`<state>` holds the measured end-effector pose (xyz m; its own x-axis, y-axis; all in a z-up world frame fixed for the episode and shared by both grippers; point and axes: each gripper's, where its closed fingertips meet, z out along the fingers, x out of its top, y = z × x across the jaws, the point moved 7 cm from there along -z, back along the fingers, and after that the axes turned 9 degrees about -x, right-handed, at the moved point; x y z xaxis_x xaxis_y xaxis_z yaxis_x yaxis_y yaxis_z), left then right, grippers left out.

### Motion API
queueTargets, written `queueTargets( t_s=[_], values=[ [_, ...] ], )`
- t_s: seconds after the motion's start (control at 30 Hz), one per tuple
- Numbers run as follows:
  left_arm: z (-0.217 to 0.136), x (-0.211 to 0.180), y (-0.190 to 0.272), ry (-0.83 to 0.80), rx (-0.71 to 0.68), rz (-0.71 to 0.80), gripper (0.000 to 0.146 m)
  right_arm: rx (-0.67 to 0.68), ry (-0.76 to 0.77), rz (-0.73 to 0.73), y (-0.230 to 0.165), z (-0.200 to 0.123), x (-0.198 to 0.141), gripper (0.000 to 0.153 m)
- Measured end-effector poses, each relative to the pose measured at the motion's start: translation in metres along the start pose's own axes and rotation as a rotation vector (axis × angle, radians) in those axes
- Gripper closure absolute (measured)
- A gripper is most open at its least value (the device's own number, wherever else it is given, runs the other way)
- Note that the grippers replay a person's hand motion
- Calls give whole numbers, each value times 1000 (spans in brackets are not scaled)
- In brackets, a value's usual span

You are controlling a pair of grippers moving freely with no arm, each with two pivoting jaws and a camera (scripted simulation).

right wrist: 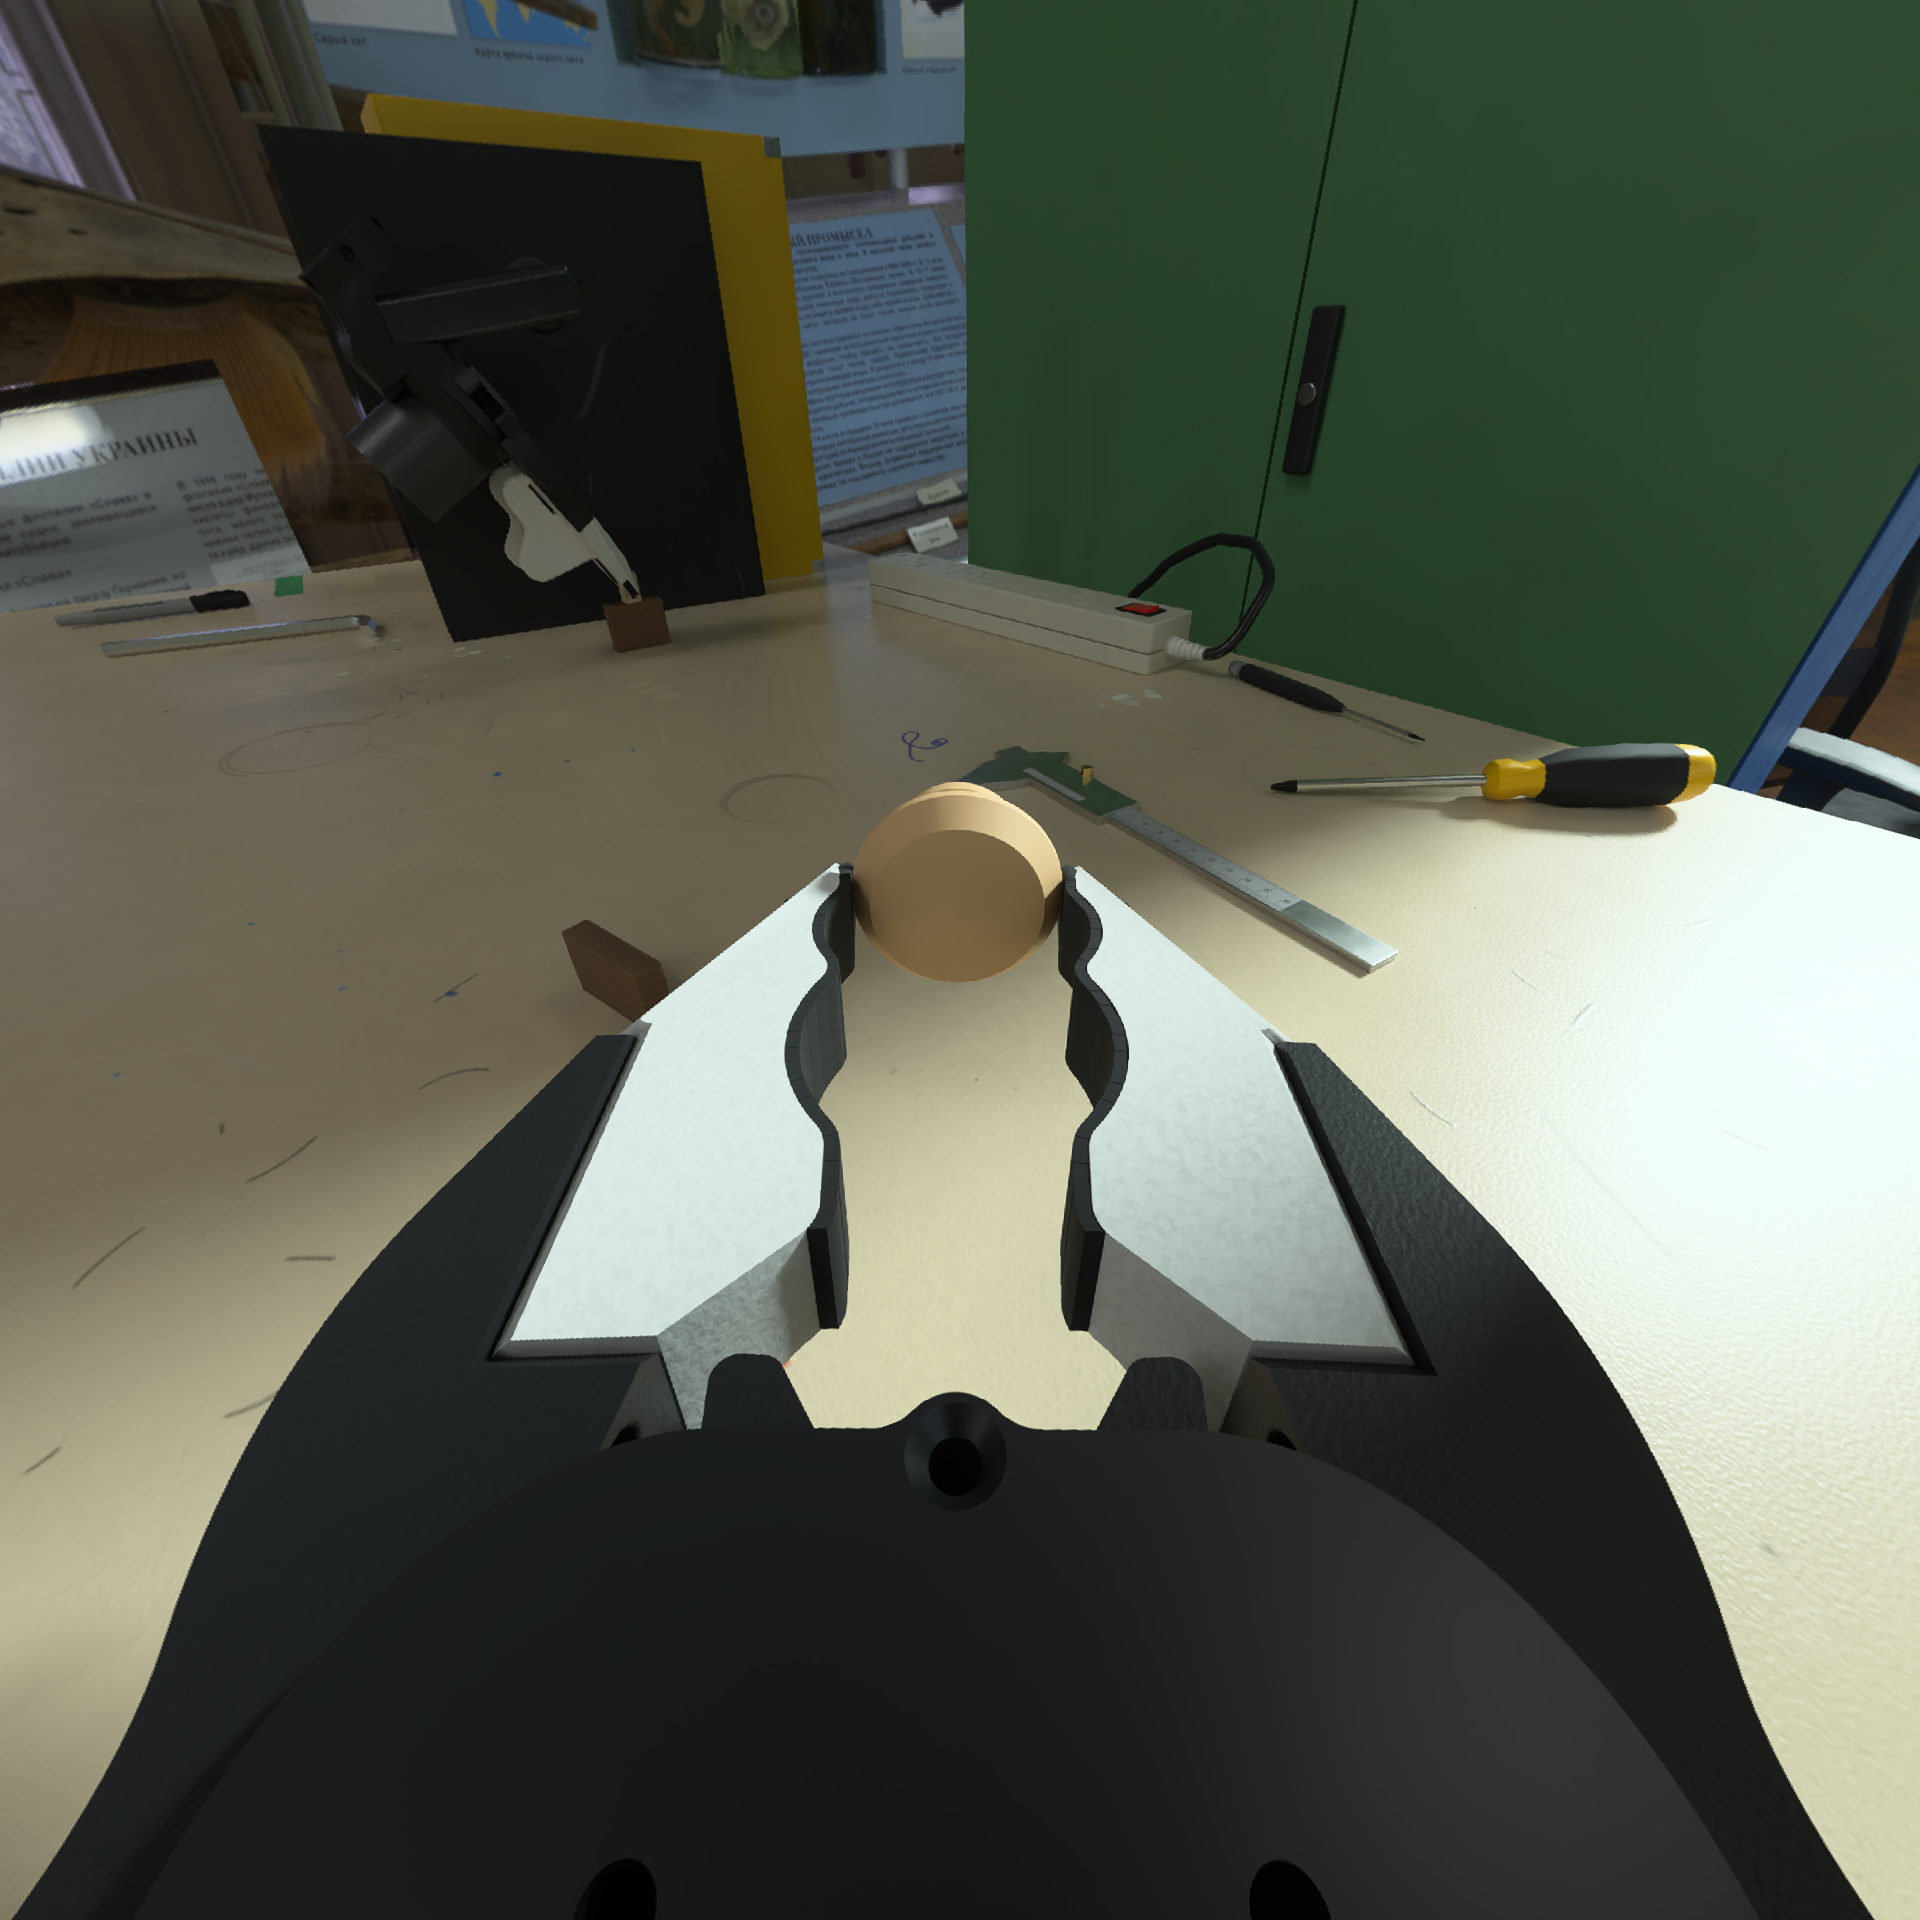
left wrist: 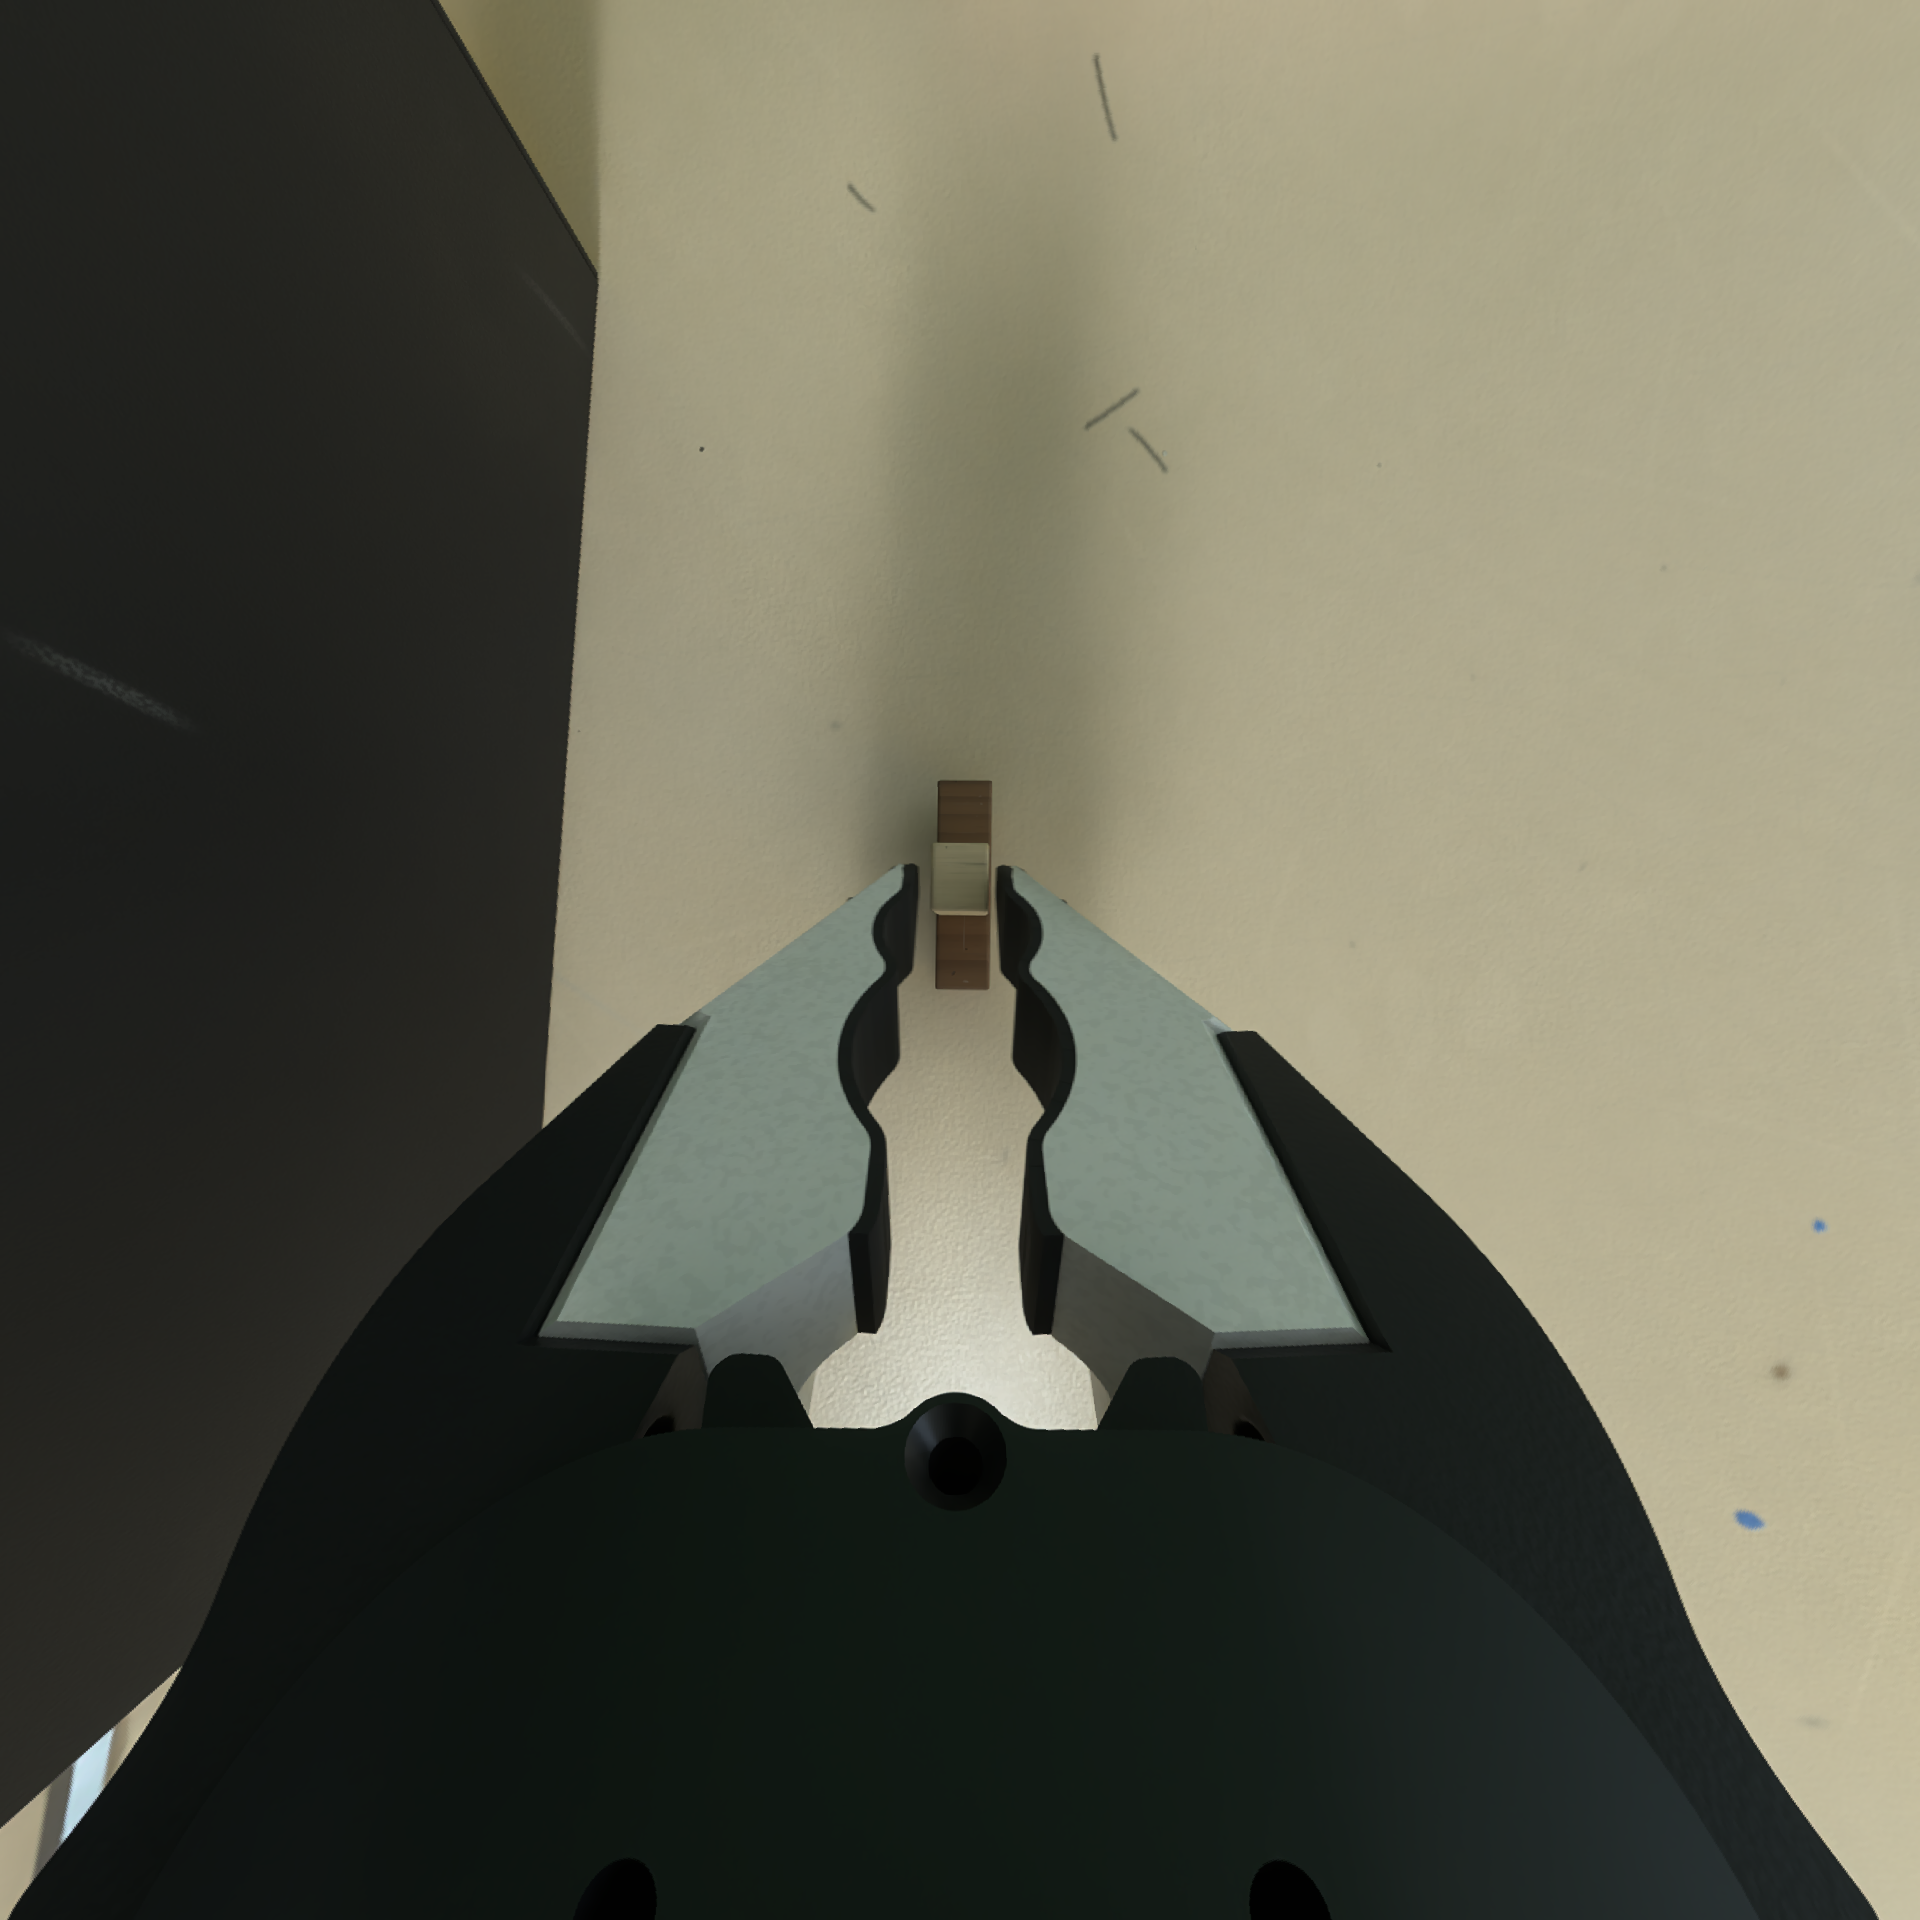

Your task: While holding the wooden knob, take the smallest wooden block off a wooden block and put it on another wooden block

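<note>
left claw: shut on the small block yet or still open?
Open. The left claw straddles the smallest wooden block on the dark wooden block, but a thin gap shows on each side between fingertips and block.

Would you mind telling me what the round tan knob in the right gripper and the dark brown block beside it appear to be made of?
The round tan knob looks like pale, smooth, matte wood, though no grain shows, so it is hard to be sure. The dark brown block on the beige table looks like darker wood: faint lines run across its side, with a dull finish.
</note>
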<state>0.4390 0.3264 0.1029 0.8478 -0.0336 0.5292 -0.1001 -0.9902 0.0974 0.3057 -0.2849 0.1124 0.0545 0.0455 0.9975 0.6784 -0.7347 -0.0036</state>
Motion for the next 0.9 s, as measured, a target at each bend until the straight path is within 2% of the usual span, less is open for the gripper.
queueTargets(
  t_s=[0.03,0.27,0.5,0.7,0.9],
  values=[
    [0,0,0,-6,7,9,136,0,-2,-1,0,0,0,114],
    [-14,1,6,6,-5,47,136,0,-2,3,0,0,0,114],
    [-56,15,40,57,-36,190,136,-2,-8,-2,0,1,-1,114],
    [-98,27,101,114,-120,394,136,-3,-8,-3,0,1,-1,114],
    [-118,15,195,145,-341,643,136,-1,-7,-2,0,1,-1,114]
  ],
)
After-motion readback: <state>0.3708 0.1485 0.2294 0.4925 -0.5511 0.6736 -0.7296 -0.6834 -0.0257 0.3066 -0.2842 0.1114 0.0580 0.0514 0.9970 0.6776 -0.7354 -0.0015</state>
